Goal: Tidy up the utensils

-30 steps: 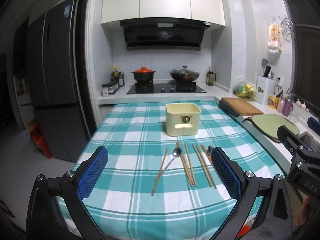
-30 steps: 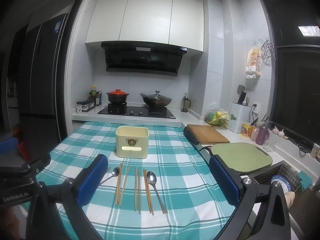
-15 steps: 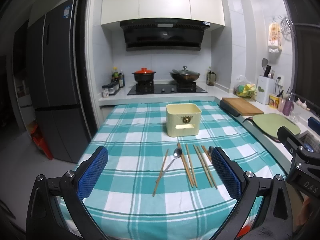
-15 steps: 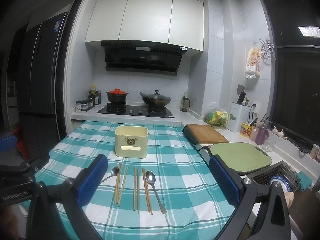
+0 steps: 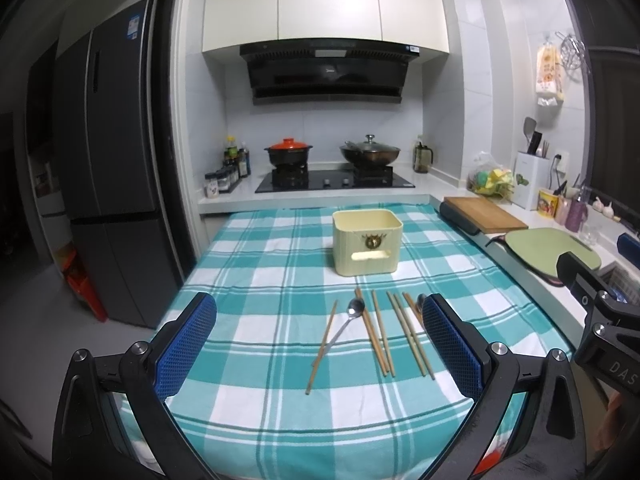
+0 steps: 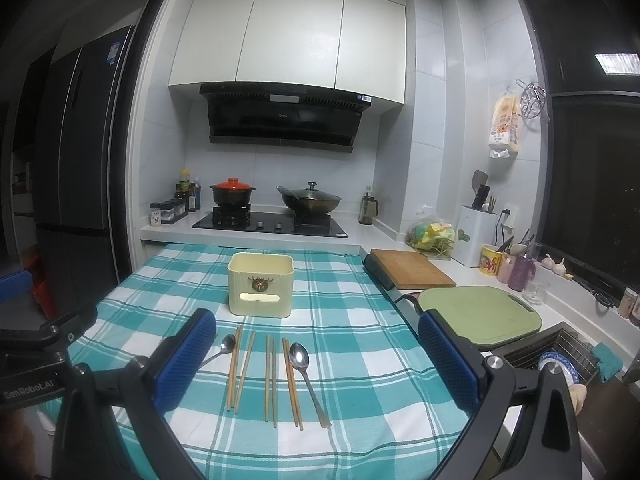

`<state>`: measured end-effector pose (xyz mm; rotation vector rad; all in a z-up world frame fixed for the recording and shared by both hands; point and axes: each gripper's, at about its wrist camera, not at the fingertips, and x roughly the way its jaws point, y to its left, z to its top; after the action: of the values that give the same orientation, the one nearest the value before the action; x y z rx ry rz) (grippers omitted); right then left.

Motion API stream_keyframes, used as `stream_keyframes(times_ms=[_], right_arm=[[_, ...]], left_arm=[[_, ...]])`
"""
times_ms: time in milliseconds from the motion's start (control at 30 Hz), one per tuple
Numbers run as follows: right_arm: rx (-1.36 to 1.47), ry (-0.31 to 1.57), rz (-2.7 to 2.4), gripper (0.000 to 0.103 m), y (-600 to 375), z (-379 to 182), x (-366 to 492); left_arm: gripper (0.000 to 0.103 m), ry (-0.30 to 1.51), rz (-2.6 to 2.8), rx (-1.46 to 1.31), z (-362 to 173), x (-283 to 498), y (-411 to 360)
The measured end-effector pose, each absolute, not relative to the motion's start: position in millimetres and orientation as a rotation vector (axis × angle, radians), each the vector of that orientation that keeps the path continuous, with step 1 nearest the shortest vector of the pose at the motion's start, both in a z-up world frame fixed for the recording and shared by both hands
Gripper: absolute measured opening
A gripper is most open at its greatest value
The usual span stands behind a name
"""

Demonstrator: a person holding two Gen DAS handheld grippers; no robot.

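Note:
A cream utensil box [image 5: 367,242] [image 6: 261,289] stands upright and empty-looking on a teal checked tablecloth [image 5: 260,312]. In front of it lie several wooden chopsticks [image 5: 378,336] [image 6: 270,378] and two metal spoons: one [image 5: 347,322] [image 6: 219,350] on the left, one [image 6: 306,374] on the right, half hidden behind my left gripper's right finger in the left wrist view. My left gripper [image 5: 318,350] is open and empty above the near table edge. My right gripper [image 6: 316,364] is open and empty, held above the utensils.
A wooden cutting board [image 6: 412,272] and a green board [image 6: 480,312] lie on the counter to the right, beside a sink [image 6: 560,356]. A stove with two pots [image 5: 332,160] stands behind the table. A fridge [image 5: 108,184] stands at the left.
Both grippers have drifted slightly; the view has shifted a little and the utensils sit a touch higher in frame. Nothing on the table has moved.

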<state>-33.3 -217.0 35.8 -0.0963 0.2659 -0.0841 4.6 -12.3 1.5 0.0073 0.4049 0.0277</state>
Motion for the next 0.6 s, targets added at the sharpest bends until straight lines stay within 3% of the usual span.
stream_keyframes(times_ms=[600], right_arm=[[-0.092, 0.27, -0.091, 0.103, -222.1, 35.2, -36.2]], left_arm=[[0.102, 0.414, 0.02, 0.02, 0.4, 2.7, -17.0]])
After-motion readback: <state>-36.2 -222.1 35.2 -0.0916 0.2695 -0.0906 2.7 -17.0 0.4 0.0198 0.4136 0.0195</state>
